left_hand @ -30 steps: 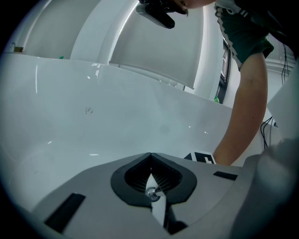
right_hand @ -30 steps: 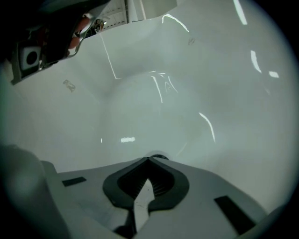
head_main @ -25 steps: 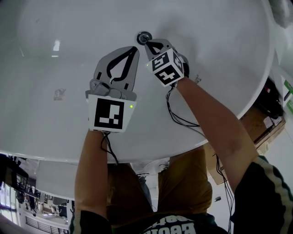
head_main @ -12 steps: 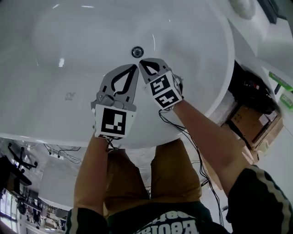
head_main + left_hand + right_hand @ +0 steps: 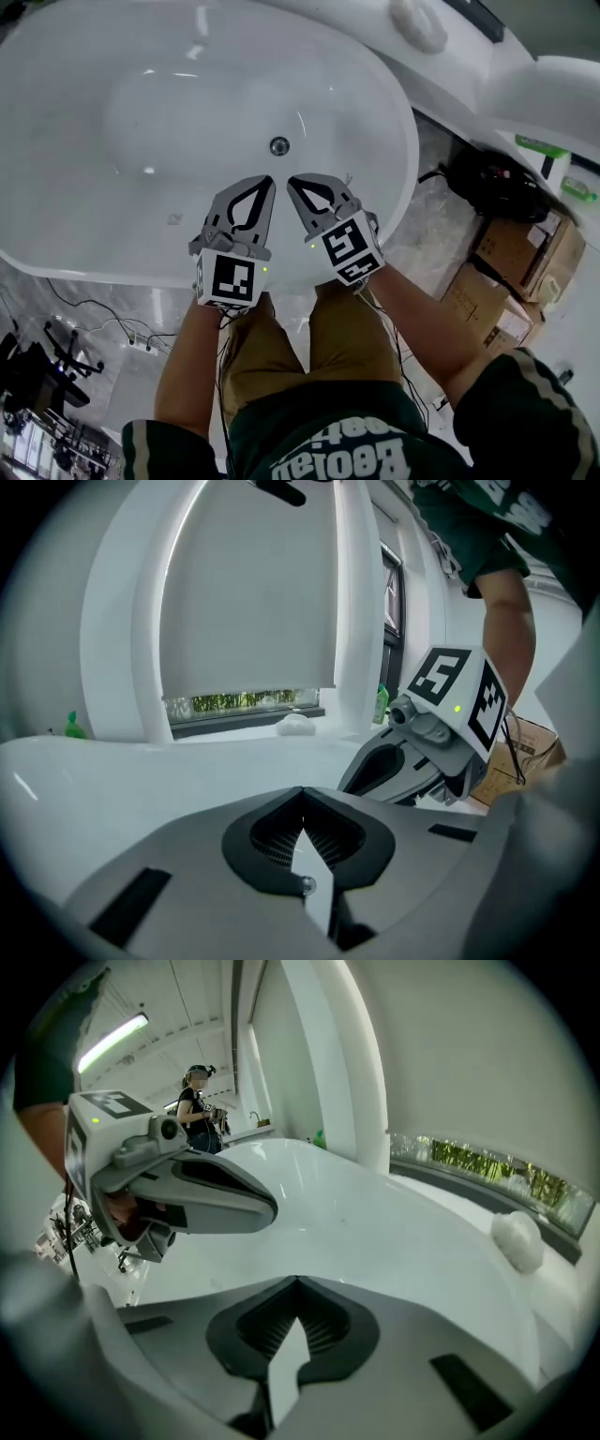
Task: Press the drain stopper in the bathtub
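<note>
On your left gripper (image 5: 302,794) the 2 jaws meet at the tips with nothing between them. Your right gripper (image 5: 298,1283) is the same: tips together and empty. In the head view the 2 hang side by side above the near wall of the bathtub (image 5: 84,187). The drain stopper (image 5: 278,145) sits at 12 o'clock from their tips, apart from both, on the tub floor.

The stopper looks like a small, round, rigid metal cap, probably spring-loaded, so you push it rather than grip it. Put 1 closed tip on the centre of the cap and press straight down. The cap and the glossy enamel look slippery, and an off-centre push could skid off.

Only the head view shows the stopper; neither gripper view does. The left gripper view shows a window (image 5: 248,701) and a green bottle (image 5: 382,705) at 3 o'clock. The right gripper view shows a person (image 5: 199,1110) standing at 11 o'clock. The head view alone shows the cardboard boxes (image 5: 511,248) at 3 o'clock.
</note>
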`<state>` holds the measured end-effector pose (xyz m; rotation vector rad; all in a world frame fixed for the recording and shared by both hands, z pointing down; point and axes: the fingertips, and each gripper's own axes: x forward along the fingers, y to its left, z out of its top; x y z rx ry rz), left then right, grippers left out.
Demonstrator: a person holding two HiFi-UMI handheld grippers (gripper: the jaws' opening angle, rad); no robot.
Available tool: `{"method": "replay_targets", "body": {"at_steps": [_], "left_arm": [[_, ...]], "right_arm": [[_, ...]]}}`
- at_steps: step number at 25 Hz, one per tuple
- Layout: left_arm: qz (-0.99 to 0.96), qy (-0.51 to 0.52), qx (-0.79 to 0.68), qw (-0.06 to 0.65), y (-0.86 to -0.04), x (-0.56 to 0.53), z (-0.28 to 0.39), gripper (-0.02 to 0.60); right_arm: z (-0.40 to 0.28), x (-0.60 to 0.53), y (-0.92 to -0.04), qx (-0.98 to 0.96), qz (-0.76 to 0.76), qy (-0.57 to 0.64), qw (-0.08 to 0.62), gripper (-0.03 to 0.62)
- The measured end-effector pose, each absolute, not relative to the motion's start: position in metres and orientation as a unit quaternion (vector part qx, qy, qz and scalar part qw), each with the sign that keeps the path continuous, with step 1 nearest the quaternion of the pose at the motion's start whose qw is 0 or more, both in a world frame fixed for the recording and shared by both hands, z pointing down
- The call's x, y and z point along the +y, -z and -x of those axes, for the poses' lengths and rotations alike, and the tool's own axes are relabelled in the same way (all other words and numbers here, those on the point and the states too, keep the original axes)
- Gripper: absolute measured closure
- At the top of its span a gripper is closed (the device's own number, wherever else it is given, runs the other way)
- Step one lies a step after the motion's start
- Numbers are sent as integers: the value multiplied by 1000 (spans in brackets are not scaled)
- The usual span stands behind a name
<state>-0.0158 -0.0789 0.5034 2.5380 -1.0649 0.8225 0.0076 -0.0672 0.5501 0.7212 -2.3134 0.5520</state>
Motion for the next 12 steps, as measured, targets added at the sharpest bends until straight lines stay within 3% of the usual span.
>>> {"method": "replay_targets", "body": {"at_steps": [12], "left_arm": [[-889,-265,-358,103,-342,-63,-24,578]], "right_arm": [[-33,-74,-344,-904,-315,-174,229,583]]}}
